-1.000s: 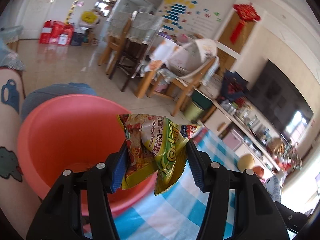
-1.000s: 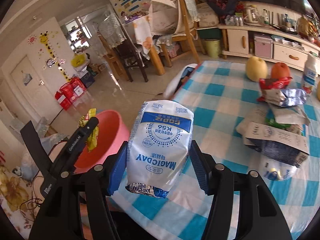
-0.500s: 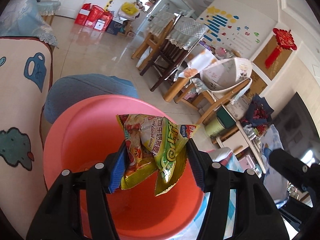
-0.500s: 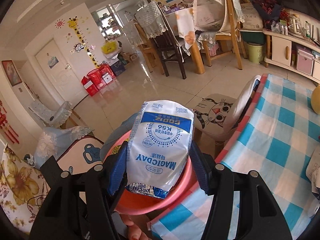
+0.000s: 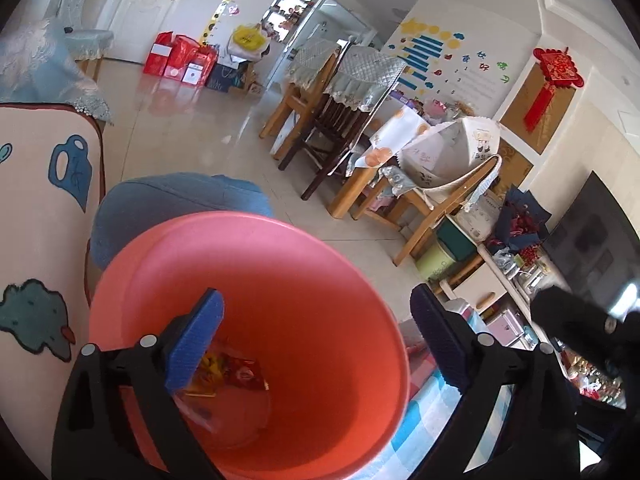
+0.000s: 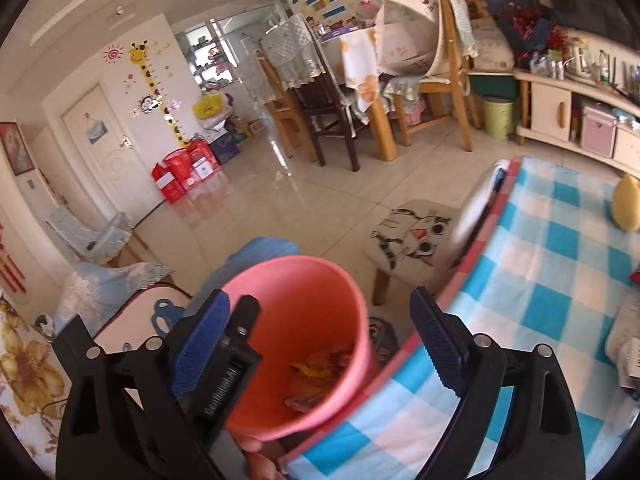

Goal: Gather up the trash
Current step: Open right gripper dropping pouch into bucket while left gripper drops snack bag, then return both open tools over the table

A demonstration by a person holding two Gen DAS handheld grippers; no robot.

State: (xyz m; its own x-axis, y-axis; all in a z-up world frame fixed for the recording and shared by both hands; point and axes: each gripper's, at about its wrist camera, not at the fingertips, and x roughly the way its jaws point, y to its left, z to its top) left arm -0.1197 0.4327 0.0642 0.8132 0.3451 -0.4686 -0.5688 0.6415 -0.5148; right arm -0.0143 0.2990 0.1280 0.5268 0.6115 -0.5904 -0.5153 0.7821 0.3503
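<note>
A pink bucket (image 5: 280, 280) fills the left wrist view, with crumpled snack wrappers (image 5: 228, 368) lying at its bottom. My left gripper (image 5: 316, 340) hangs over the bucket mouth; its jaws are opening and nothing is between them. In the right wrist view the same bucket (image 6: 320, 304) stands beside the table, with wrappers (image 6: 316, 368) inside. My right gripper (image 6: 320, 332) is above it, its jaws also opening and empty. A black finger (image 6: 236, 352) of the left gripper reaches over the bucket's near rim.
A table with a blue checked cloth (image 6: 540, 280) lies to the right, with a yellow fruit (image 6: 626, 208) on it. A stool with a cat cushion (image 6: 416, 236) stands beyond the bucket. A cushioned seat (image 5: 40, 200) borders the left. A hand (image 6: 256, 444) shows under the bucket.
Both grippers swung from the table to above the bucket, then let go. The yellow-green snack bag and the white milk bag have left the jaws, which now stand wide.
</note>
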